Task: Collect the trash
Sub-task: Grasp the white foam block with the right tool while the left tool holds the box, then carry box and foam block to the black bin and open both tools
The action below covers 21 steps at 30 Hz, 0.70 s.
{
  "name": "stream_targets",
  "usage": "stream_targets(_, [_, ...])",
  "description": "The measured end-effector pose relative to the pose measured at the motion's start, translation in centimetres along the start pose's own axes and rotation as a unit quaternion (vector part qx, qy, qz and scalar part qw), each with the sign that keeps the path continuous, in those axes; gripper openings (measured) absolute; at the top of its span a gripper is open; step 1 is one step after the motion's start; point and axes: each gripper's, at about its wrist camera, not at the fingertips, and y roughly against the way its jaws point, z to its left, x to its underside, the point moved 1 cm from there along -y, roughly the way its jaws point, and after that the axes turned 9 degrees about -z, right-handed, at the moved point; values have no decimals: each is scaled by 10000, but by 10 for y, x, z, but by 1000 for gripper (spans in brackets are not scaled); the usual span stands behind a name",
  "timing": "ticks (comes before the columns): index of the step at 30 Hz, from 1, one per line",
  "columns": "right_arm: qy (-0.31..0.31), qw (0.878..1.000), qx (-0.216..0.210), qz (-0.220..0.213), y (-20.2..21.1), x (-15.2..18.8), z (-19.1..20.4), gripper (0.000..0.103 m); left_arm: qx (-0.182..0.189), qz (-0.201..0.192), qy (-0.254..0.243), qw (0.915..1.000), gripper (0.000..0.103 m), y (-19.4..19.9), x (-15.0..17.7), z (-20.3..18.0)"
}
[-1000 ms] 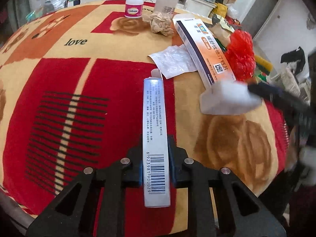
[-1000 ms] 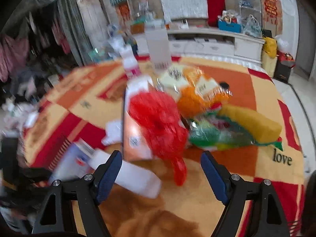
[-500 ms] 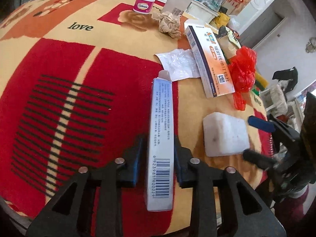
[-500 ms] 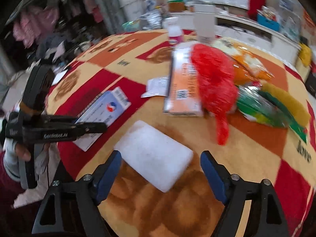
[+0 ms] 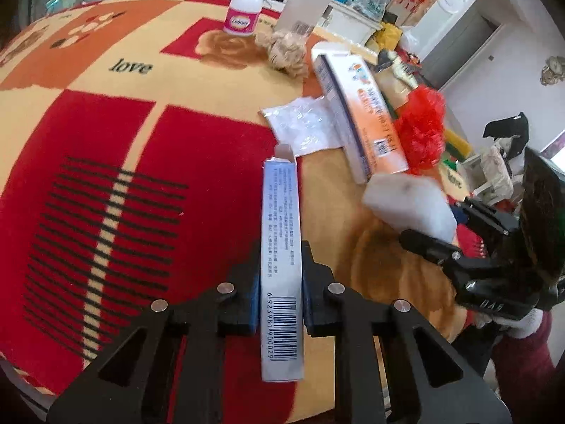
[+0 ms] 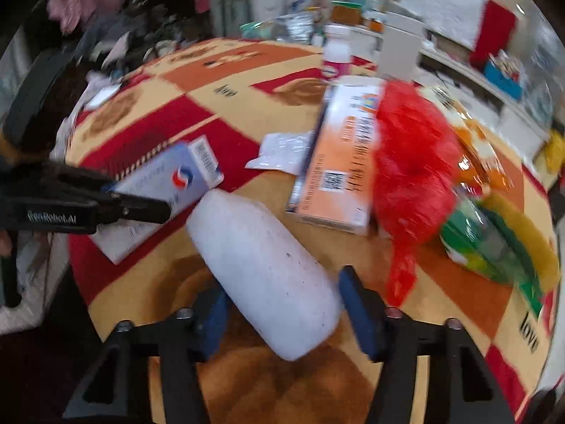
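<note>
- Between the jaws of the left gripper [image 5: 280, 305] sits a slim blue carton [image 5: 281, 261], clamped by its narrow sides near the barcode end. The rest of it reaches out ahead over the red-and-tan tablecloth [image 5: 106, 141]. That edge-on grip looks chosen because the box is thin enough to pinch firmly.
- The right gripper [image 6: 282, 304] has its jaws closing around a white foam block [image 6: 268, 272]. The block lies slantwise in the gap, and the blur leaves it unclear whether both pads are already pressing.
- Ahead of the right jaws lie more likely trash: an orange-and-white box [image 6: 339, 173], a red plastic bag [image 6: 413, 173] touching its right side, and a clear wrapper [image 6: 282, 152] to its left.
- Only the right wrist view shows the carton's broad face with its logo and the green and yellow packets [image 6: 494, 247] past the bag.
- Only the left wrist view shows the crumpled paper [image 5: 286, 51], the pill bottle [image 5: 245, 10], and the carton's printed edge.
</note>
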Motion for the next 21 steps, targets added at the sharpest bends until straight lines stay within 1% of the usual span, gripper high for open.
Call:
stream_targets(1, [-176,9998,-66,-86,6,0,-4,51,27,-29,-32,10000,16,2,-1,-3])
stream_targets(2, [-327,9992,-97,-197,14,1,-9,50,69,-69,-89,9999,16,5,-2,-8])
stream_targets(4, [-459,9983,-97,-358,28,4,-12,50,188,-129,-216,9995,16,10,-5,-22])
stream_targets(7, [-625,9970,-22,-456,48,13,-18,50,392,-135,-403,9983,16,9,-6,-49])
stream_targets(10, [-798,9951,157,-556,67,25,-27,50,581,-71,-567,9967,16,3,-5,-74])
stream_targets(14, [-1241,9888,444,-700,99,43,-53,50,879,82,-884,9922,16,-10,-2,-120])
stream_targets(17, [-1560,9819,745,-773,123,60,-79,50,1134,170,-1145,9868,16,-20,0,-159])
stream_targets(20, [-1866,9721,1107,-887,150,78,-106,50,1381,258,-1378,9804,16,-33,2,-198])
stream_targets(21, [-1957,9689,1199,-923,158,83,-114,50,1475,293,-1483,9774,16,-39,3,-217])
